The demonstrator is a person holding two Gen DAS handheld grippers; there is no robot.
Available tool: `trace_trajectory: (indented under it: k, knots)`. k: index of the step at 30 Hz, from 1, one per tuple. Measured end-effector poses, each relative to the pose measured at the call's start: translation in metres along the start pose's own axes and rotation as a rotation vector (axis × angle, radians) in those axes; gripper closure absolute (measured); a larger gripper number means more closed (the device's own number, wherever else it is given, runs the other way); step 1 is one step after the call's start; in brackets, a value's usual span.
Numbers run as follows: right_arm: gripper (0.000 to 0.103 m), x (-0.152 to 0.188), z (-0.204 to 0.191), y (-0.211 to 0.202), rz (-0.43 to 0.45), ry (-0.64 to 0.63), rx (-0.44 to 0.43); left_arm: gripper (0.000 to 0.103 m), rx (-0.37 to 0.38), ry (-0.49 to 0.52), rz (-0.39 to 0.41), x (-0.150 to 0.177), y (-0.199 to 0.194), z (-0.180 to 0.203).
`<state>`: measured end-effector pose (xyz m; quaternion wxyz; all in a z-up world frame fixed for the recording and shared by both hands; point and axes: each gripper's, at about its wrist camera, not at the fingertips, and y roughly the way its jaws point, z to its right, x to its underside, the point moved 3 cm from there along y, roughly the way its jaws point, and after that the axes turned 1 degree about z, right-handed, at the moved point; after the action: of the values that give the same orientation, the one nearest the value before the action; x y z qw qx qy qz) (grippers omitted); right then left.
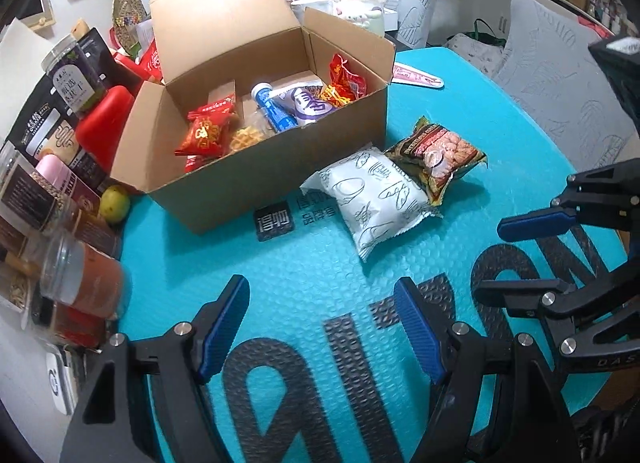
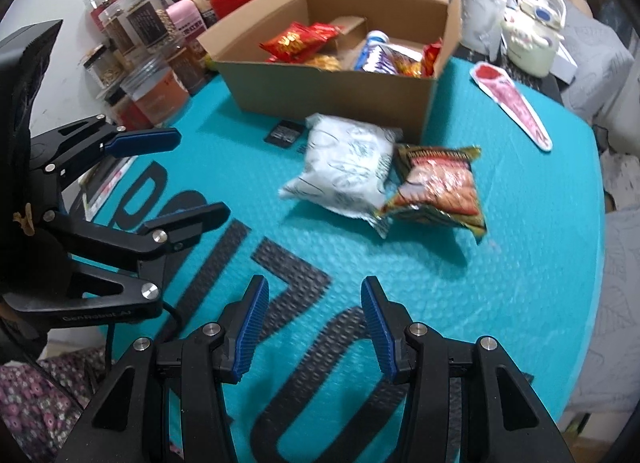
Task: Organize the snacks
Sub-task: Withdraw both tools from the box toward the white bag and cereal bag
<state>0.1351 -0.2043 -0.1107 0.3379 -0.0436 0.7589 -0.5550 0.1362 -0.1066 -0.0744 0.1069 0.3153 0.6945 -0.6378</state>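
Left hand-held gripper and right hand-held gripper hang part-open, empty, near the white packet and brown packet beside the cardboard box.

One open cardboard box sits on the teal mat. Two snack packets lie outside it: one white packet and one brown packet. Inside are at least three red packets (the heap hides any others) and one blue tube.
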Motion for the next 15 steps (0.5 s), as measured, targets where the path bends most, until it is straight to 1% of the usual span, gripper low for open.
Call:
trace_trajectory:
  k: [3,6,13,15]
  knots:
    - [0.055,0.003,0.011,0.004,-0.012,0.006,0.002,0.028,0.009,-0.016,0.006,-0.004,0.005,0.005]
    - [0.055,0.004,0.022,0.007,-0.019,0.009,0.014,0.028,0.033,-0.037,-0.005,-0.011,0.013,0.011]
    - [0.055,0.0,0.052,0.01,-0.026,0.028,0.053,0.028,0.101,-0.095,-0.018,-0.036,0.034,0.023]
    - [0.055,-0.002,0.059,0.01,-0.026,0.036,0.062,0.028,0.107,-0.097,-0.024,-0.044,0.04,0.027]
